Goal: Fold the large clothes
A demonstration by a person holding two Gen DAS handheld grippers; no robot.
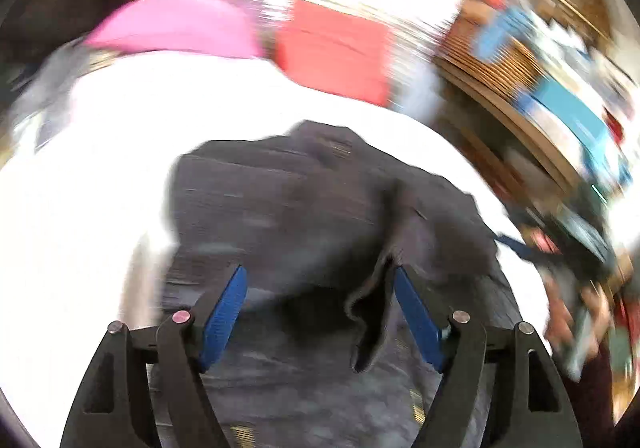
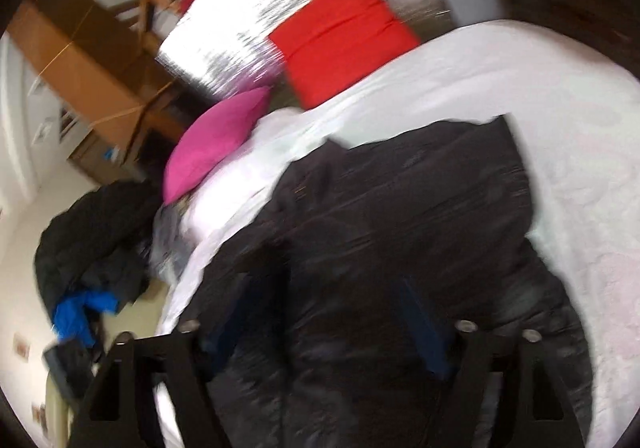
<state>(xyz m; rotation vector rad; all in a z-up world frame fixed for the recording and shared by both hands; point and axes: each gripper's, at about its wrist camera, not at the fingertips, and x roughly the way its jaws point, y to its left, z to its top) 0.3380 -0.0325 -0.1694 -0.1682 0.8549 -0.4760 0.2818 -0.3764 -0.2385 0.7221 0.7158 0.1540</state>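
A large dark jacket (image 1: 288,208) lies spread on a white bed (image 1: 80,188). My left gripper (image 1: 320,280) is open just above it, and a raised fold of fabric (image 1: 376,300) stands between the blue pads, near the right pad (image 1: 416,316). In the right wrist view the same jacket (image 2: 420,216) fills the lower middle. My right gripper (image 2: 324,296) is open close over it, with its blue pads partly lost against the dark cloth. Both views are motion-blurred.
A pink pillow (image 2: 216,140) and a red cushion (image 2: 340,36) lie at the head of the bed. A heap of dark and blue clothes (image 2: 92,248) sits on the floor to the left. Wooden shelves (image 1: 540,88) stand right of the bed.
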